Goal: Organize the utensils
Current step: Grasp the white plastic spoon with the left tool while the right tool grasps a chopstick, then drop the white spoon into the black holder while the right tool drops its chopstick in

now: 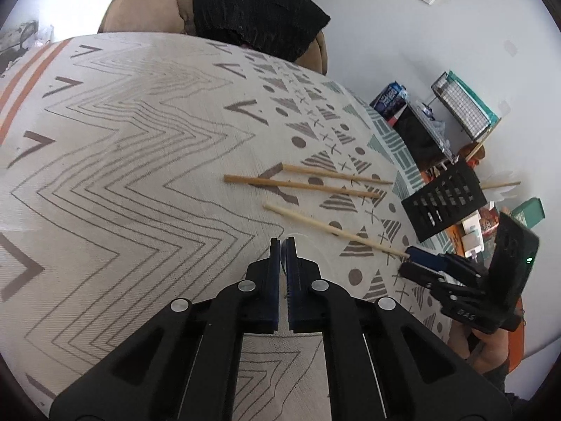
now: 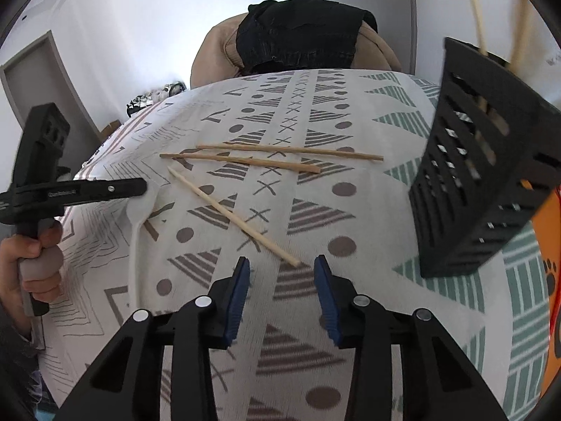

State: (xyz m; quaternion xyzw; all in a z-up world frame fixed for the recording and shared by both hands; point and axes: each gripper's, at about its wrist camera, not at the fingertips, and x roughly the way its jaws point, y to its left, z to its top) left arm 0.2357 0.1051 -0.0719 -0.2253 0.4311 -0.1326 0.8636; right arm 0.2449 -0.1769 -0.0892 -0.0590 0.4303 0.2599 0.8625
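Observation:
A white plastic spoon (image 2: 134,245) lies on the patterned tablecloth (image 2: 315,112), bowl pointing away. My left gripper (image 1: 282,242), also seen as the left gripper (image 2: 142,186) from the side, is shut on the bowl's rim, down at the cloth. Three chopsticks lie loose: a pale one (image 2: 231,215) (image 1: 333,229) and two darker ones (image 2: 242,161) (image 2: 291,151). My right gripper (image 2: 283,263) (image 1: 406,260) is open, and the pale chopstick's near tip lies between its blue pads, untouched. A black perforated holder (image 2: 484,189) (image 1: 443,203) stands to the right with pale sticks (image 2: 473,7) in it.
A tan chair draped with a black garment (image 2: 301,42) stands at the table's far side. A person's hand (image 2: 38,256) grips the left tool's handle. Shelves with boxes and a wire basket (image 1: 459,105) sit beyond the table's right edge.

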